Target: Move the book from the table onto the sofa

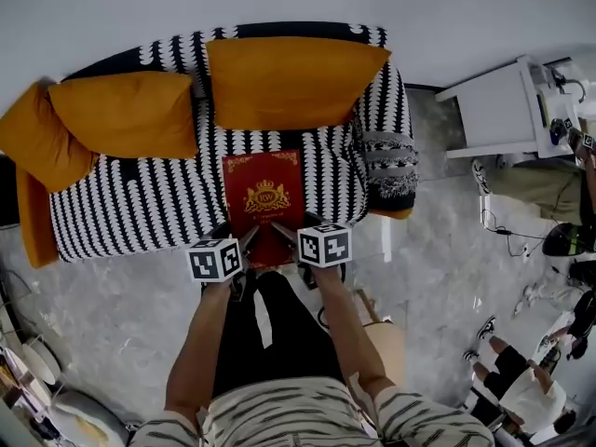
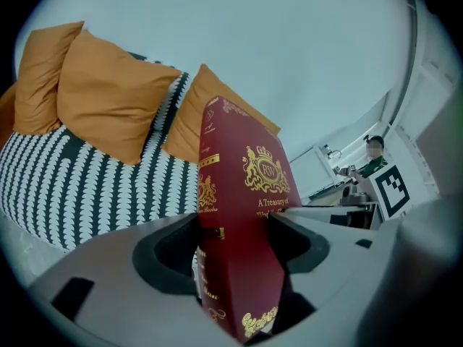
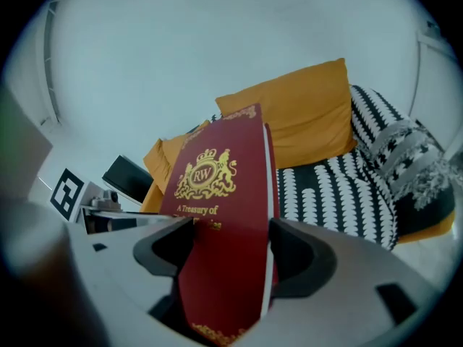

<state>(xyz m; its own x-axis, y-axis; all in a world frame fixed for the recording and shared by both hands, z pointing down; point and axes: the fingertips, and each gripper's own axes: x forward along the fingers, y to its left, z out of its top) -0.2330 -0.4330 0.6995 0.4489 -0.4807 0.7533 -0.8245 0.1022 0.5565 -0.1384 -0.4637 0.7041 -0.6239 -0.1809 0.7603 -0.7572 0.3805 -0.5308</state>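
A dark red book with a gold crest lies over the seat of the black-and-white patterned sofa, its near edge at the sofa's front. My left gripper is shut on the book's near left corner, my right gripper on its near right corner. In the left gripper view the red book stands on edge between the jaws, spine showing. The right gripper view shows the book's front cover clamped between that gripper's jaws. Whether the book rests on the seat or hangs just above it cannot be told.
Orange cushions lean against the sofa back, more at the left. A folded patterned throw drapes the right armrest. A white side table stands to the right on the marble floor, with cables and another person nearby.
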